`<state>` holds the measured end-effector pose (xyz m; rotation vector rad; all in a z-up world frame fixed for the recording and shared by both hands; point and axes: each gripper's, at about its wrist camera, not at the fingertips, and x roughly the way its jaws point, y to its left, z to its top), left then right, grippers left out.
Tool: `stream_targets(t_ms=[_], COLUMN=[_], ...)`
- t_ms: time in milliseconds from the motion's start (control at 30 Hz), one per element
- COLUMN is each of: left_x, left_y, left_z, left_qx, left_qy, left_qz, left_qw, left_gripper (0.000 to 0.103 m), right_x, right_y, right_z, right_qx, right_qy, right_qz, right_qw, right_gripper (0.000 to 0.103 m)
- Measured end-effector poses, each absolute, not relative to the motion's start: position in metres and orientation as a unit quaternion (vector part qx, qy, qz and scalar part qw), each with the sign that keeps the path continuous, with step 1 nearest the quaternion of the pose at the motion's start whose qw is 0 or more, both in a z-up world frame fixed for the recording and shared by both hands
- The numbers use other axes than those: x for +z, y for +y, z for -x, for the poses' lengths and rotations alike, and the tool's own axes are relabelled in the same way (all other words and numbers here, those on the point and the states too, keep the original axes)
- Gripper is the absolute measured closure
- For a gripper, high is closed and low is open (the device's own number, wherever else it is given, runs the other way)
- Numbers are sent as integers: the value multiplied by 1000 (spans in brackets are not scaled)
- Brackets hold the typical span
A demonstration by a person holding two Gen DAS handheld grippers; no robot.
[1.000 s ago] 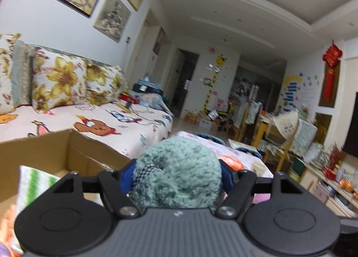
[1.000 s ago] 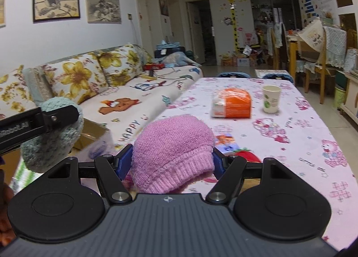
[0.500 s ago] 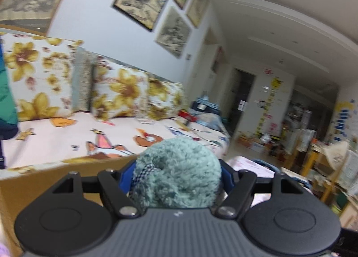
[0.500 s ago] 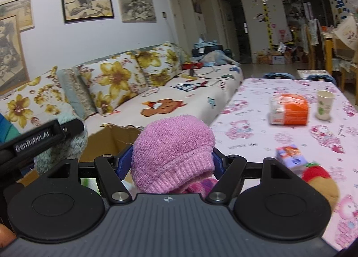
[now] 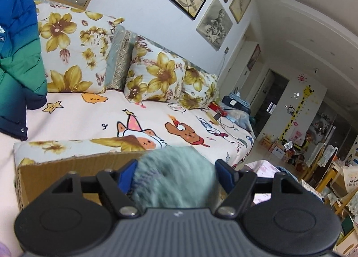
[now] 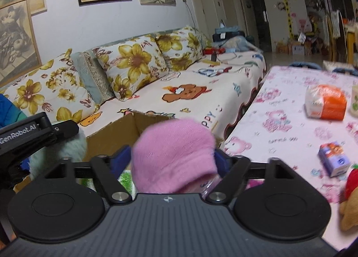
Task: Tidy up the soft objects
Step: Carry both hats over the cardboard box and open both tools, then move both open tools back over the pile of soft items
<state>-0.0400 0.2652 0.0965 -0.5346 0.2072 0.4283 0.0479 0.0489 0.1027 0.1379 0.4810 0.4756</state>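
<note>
A fluffy teal soft toy (image 5: 174, 183) sits between the blue pads of my left gripper (image 5: 175, 173), which is shut on it above the near wall of an open cardboard box (image 5: 67, 167). My right gripper (image 6: 171, 159) hovers over the same cardboard box (image 6: 125, 129). Its jaws are opening, and a pink knitted hat (image 6: 174, 149), blurred, lies loosely between them with a gap at the left pad (image 6: 120, 158). The right wrist view also shows the left gripper's body (image 6: 29, 131) with the teal toy (image 6: 67, 149) at the left.
A sofa (image 6: 190, 91) with yellow-flowered cushions runs behind the box. To the right, a table with a pink cloth (image 6: 290, 127) carries an orange-and-white pack (image 6: 326, 104), a small blue carton (image 6: 333, 158) and a plush toy (image 6: 349, 201). A person's blue-green jacket (image 5: 15, 55) is at the left.
Both grippers have swung left, away from the table and towards the box and sofa. The right jaws have widened and the pink hat has come loose. The left still holds the teal toy.
</note>
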Motion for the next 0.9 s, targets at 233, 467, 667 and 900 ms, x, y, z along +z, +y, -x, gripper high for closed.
stream_targets(t_ms=[233,467,667,900], left_x=[98,101,104,105], left_y=[259,243,233,217], left_z=[37,37,36,33], left_qx=[207,198,182,166], left_qy=[100,94,92,94], left_qz=[247,204,176,147], left_qw=[941,954,963,971], left_gripper=[18,14,7,6], right_x=[110,114,110,106], right_y=[32,13,4,-4], right_z=[-35,-15,-5,4], right_qx=[218,181,164,153], right_qy=[229,217,212,213], right_qz=[-97,-98,-86,-88], right_qw=[944,954,960,961], right_gripper=[1,0,0,0])
